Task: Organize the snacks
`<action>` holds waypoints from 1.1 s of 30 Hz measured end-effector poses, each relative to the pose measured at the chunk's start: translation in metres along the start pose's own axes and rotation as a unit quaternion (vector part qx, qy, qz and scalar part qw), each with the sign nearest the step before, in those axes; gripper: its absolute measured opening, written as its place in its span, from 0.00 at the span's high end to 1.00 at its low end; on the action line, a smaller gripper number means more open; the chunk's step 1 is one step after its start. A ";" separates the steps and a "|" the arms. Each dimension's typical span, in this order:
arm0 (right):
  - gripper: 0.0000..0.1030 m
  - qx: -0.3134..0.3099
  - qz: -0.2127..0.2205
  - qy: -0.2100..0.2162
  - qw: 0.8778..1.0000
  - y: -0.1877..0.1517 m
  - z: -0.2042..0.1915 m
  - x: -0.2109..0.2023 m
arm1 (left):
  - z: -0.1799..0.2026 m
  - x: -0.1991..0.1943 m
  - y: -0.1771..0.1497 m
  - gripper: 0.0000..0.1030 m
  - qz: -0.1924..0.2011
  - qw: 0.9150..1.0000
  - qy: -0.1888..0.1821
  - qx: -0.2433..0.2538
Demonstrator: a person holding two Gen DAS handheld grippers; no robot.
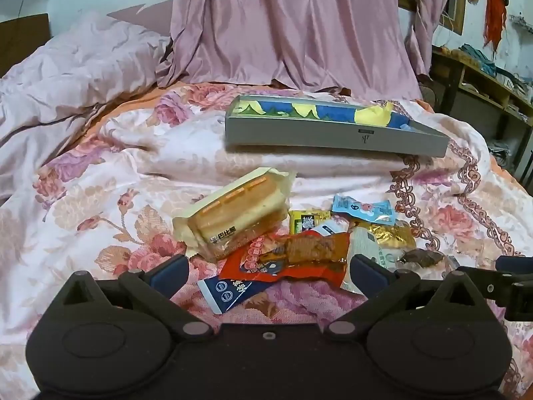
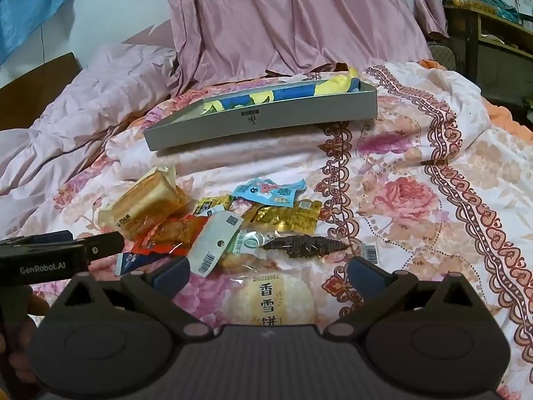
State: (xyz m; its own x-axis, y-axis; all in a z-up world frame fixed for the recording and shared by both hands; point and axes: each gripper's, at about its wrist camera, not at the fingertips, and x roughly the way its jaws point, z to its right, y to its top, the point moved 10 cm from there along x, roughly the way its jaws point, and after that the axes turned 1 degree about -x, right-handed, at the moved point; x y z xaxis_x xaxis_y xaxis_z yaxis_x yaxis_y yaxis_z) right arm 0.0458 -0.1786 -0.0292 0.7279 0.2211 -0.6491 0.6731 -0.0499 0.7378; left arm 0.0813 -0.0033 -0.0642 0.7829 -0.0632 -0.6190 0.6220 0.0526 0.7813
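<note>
A pile of snack packets lies on the floral bedspread. In the left wrist view my left gripper (image 1: 268,271) stands open over the red packet (image 1: 286,260), with the bread pack (image 1: 233,216) just beyond it. A grey box (image 1: 333,133) with a blue and yellow lining sits farther back. In the right wrist view my right gripper (image 2: 268,271) is open above a round white rice-cake pack (image 2: 269,298). A dark dried-fish packet (image 2: 303,245), a gold packet (image 2: 286,216) and a light blue packet (image 2: 269,191) lie ahead. The grey box (image 2: 263,125) stands behind them.
The floral bedspread (image 2: 416,200) spreads wide to the right of the pile. A crumpled pink quilt (image 1: 76,66) lies at the left and a pink curtain (image 1: 293,23) hangs behind. Wooden shelves (image 1: 483,80) stand at the far right. The left gripper's side (image 2: 60,253) shows at the left.
</note>
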 end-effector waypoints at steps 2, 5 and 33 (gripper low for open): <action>0.00 0.001 -0.001 0.000 1.000 0.001 0.003 0.001 | 0.000 0.000 0.000 0.01 0.000 1.000 0.002 0.001; 0.00 0.001 -0.001 0.001 1.000 0.002 0.007 0.005 | 0.000 0.001 -0.001 0.01 0.000 1.000 0.002 0.001; 0.00 0.000 0.003 -0.003 1.000 0.001 0.006 0.005 | 0.002 0.002 -0.005 0.01 -0.004 1.000 0.002 0.005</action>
State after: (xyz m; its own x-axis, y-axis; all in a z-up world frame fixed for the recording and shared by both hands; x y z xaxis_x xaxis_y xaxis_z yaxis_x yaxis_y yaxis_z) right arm 0.0512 -0.1837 -0.0329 0.7330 0.2159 -0.6451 0.6683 -0.0513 0.7421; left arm 0.0803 -0.0057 -0.0692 0.7785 -0.0594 -0.6248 0.6273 0.0427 0.7776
